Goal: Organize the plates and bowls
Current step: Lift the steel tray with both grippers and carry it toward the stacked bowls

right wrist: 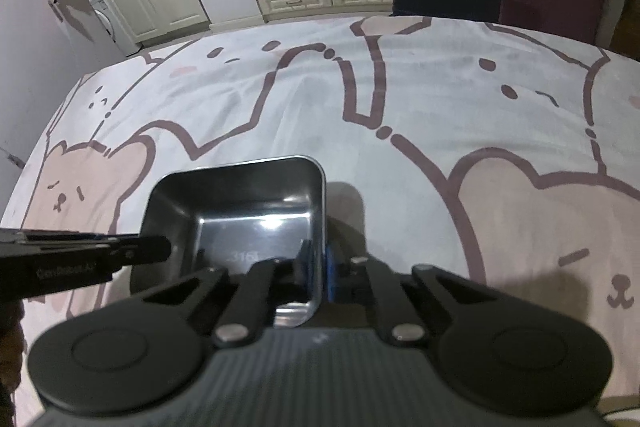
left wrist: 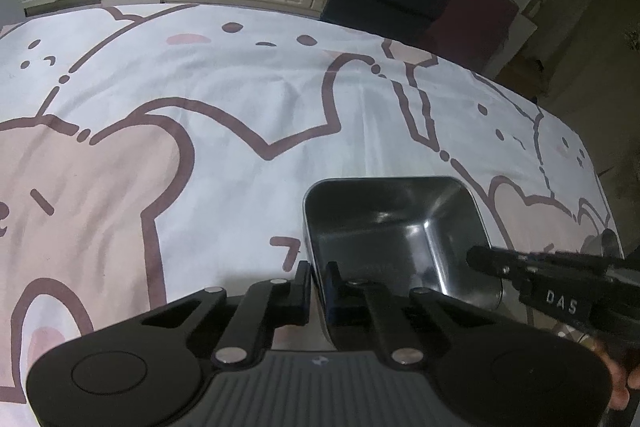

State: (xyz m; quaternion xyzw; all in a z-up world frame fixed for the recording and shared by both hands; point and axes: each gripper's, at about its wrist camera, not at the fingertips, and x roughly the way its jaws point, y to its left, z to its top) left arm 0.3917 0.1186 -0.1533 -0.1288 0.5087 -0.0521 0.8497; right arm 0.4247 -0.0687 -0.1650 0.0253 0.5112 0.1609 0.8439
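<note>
Bear-print cloth point(left wrist: 240, 99): bowl point(left wrist: 394, 223) walls between jaws.

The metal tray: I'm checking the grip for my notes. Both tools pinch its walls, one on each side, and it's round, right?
Not quite: the metal tray is square with rounded corners, not round, as the right wrist view shows. The rest stands: the left tool pinches its left wall and the right tool its right wall.

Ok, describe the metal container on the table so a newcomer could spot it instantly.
Start with the table under the bear-print tablecloth. Near its front edge sits the steel container, with the left gripper and right gripper each clamping a side wall in closed jaws. It is the only shiny, square, deep-sided dish with rounded corners there.
</note>
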